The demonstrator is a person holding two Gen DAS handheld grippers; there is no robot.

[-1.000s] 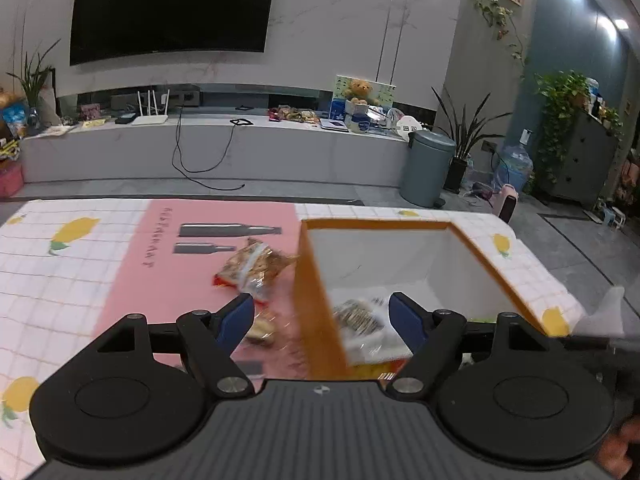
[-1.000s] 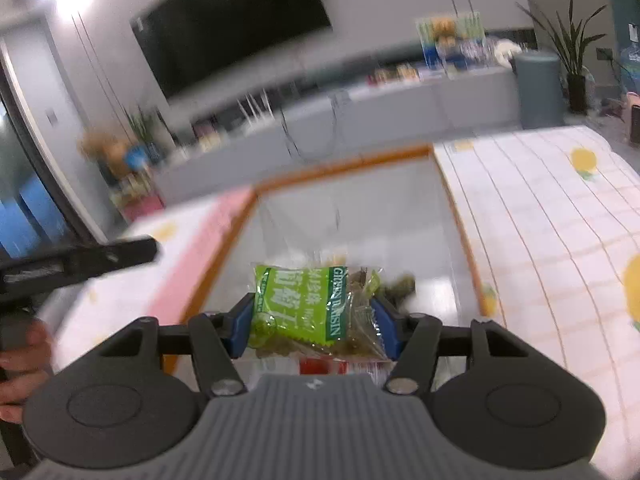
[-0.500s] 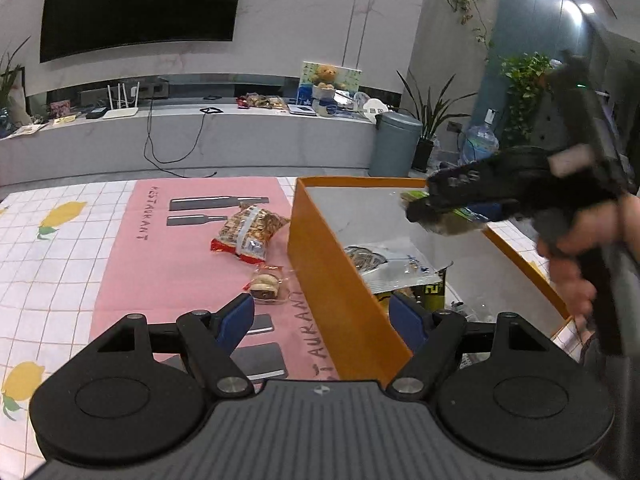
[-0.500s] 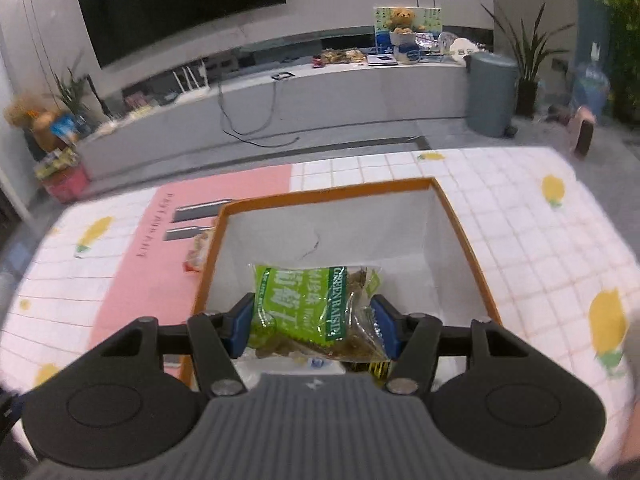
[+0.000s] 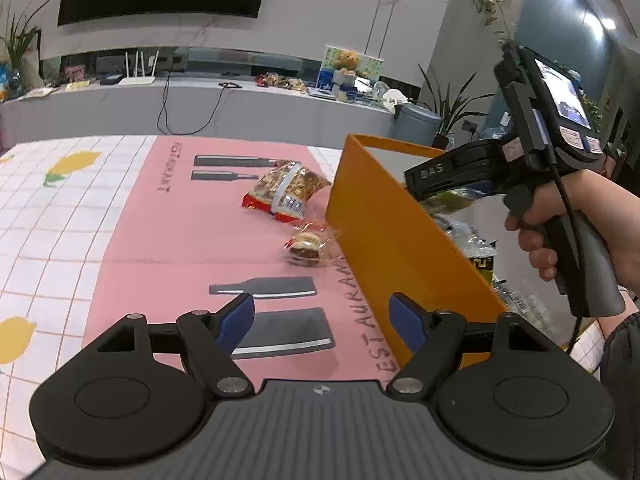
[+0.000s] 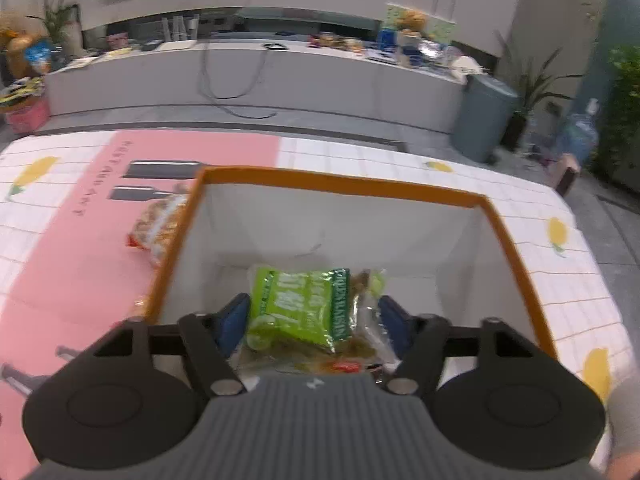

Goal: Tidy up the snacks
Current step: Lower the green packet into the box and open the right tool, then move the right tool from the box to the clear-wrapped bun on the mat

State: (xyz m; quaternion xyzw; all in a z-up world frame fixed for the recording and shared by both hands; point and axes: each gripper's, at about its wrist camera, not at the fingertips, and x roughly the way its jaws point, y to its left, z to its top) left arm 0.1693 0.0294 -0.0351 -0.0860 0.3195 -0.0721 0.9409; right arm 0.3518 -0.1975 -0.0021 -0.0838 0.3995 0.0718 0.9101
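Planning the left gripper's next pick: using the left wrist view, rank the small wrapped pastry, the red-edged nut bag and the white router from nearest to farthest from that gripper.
1. Small wrapped pastry: on the pink mat, just ahead of the left gripper, beside the orange box.
2. Red-edged nut bag: further up the mat, near the box's far corner.
3. White router: on the long counter beyond the table, upper left.

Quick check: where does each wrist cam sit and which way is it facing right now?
Left wrist: on the left claw, open, facing down over the pink mat at two loose snack packets beside the orange box; the person's right hand shows.
Right wrist: on the right claw, looking down into the box; jaws just opened, green raisin packet between them.
Shared: box, mat, larger packet.
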